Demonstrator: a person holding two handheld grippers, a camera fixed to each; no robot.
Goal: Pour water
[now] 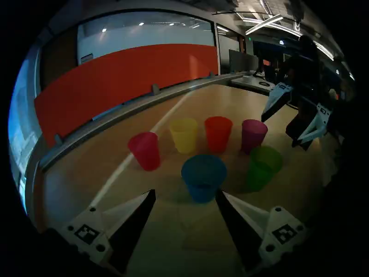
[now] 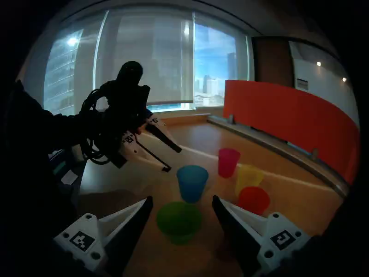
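Several plastic cups stand together on a wooden table: pink, yellow, orange, magenta, green and blue. My left gripper is open, its fingertips just short of the blue cup. My right gripper hangs open beyond the magenta and green cups. In the right gripper view the green cup lies just ahead of my open right gripper, with the blue cup behind it. The left gripper, held by a hand, hovers open past the blue cup. I cannot tell whether any cup holds water.
A pale stripe runs across the table to the left of the cups. An orange partition on a metal rail borders the table's far side. Large windows stand behind the person's dark sleeve. Desks with monitors sit farther back.
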